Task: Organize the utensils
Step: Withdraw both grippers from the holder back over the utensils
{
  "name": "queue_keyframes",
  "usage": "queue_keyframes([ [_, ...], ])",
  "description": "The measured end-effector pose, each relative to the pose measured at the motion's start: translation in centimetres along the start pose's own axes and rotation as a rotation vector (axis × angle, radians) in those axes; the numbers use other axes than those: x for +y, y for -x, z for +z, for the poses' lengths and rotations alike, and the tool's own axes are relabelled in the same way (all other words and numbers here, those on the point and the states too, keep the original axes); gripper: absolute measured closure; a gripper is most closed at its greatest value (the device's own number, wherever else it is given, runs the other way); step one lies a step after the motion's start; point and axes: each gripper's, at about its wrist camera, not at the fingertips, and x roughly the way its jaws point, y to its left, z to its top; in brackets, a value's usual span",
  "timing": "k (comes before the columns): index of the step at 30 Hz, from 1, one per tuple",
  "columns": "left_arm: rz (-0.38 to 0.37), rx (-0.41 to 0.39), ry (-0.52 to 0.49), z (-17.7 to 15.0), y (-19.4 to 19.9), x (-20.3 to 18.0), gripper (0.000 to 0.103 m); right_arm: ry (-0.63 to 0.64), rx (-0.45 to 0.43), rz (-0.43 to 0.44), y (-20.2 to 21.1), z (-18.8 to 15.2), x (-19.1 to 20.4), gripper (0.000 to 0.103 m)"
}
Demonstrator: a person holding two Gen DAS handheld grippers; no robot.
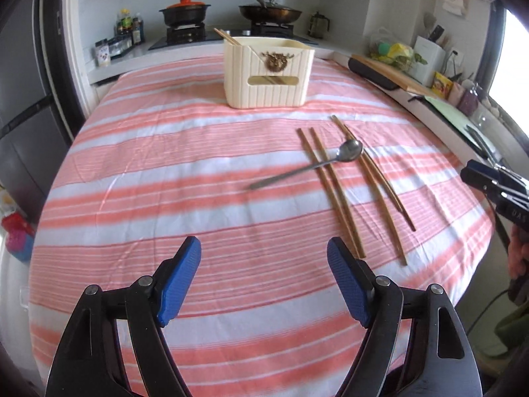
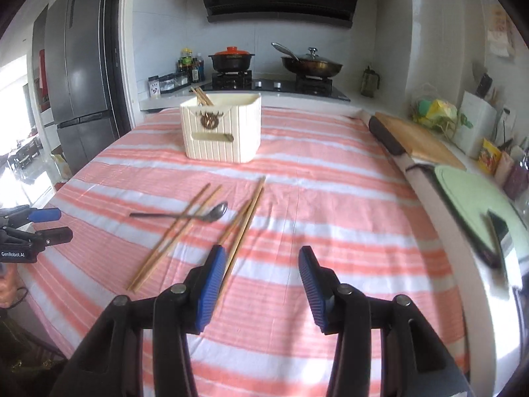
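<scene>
Cloth [image 1: 165, 172] in pink and white stripes covers the table. Going left to right in the left wrist view, we see our left gripper [image 1: 264, 254] with jaws spread wide and empty, then the cream utensil box [image 1: 269, 72] at the far end — chopsticks poke from its back corner. Right of centre, a metal spoon [image 1: 307, 165] lies across one pair of chopsticks [image 1: 330, 188]; a second pair [image 1: 377, 192] — possibly more, the blur hides it — lies beside. Our right gripper [image 2: 263, 264] hovers, partly open, holding nothing.
</scene>
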Motion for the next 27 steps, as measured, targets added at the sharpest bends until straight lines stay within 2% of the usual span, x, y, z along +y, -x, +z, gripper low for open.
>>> queue_keyframes([
  [4,-0.010,-0.015,-0.080,0.5,-0.4,-1.2,0.023,-0.032,0.042,0.015,-0.4,-2.5,0.4,0.056],
  [10,-0.078,-0.015,-0.170,2.0,-1.4,-2.6,0.023,0.003,0.022,-0.016,0.5,-2.9,0.7,0.056],
  [14,-0.067,-0.007,-0.267,2.6,-2.4,-3.9,0.023,-0.026,0.035,0.011,0.3,-3.0,0.6,0.056],
  [20,-0.102,0.022,-0.297,3.1,-3.6,-4.2,0.023,-0.065,0.093,0.029,-0.9,-4.2,0.3,0.056],
  [25,-0.141,0.015,-0.444,4.7,-4.7,-6.5,0.023,-0.125,0.129,0.042,-1.8,-4.7,-0.8,0.056],
  [27,-0.166,0.035,-0.520,5.5,-5.7,-7.7,0.023,-0.143,0.129,0.050,-1.9,-4.7,-1.0,0.056],
])
